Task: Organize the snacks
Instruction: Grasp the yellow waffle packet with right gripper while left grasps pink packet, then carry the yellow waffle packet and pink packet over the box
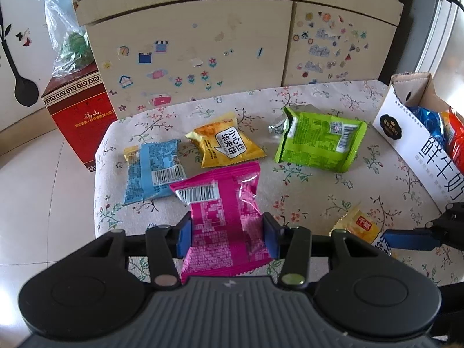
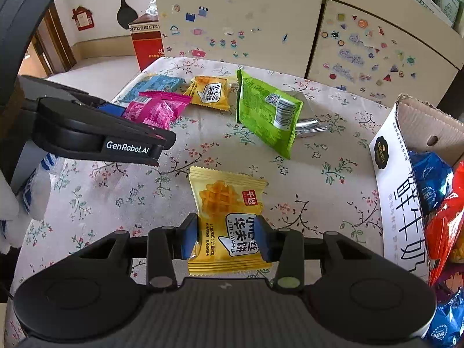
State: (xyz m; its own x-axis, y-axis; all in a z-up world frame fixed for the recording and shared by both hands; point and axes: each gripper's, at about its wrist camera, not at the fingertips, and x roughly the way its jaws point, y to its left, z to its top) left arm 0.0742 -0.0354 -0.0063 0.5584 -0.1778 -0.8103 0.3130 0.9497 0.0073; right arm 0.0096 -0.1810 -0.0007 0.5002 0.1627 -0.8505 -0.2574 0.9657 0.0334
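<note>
My left gripper (image 1: 227, 232) is shut on a pink snack packet (image 1: 220, 203), its blue pads pressing both sides just above the floral tablecloth (image 1: 319, 197). In the right wrist view my right gripper (image 2: 226, 232) is shut on a yellow waffle packet (image 2: 226, 197) near the table's front. Further back lie a blue packet (image 1: 153, 168), a second yellow waffle packet (image 1: 224, 145) and a green packet (image 1: 319, 142). A white cardboard box (image 2: 397, 179) at the right holds several blue and red snack bags.
A sticker-covered cabinet (image 1: 188, 43) stands behind the table. To its left, a red box (image 1: 78, 116) on the tiled floor carries a plastic bag. A crumpled silver wrapper (image 2: 307, 124) lies beside the green packet.
</note>
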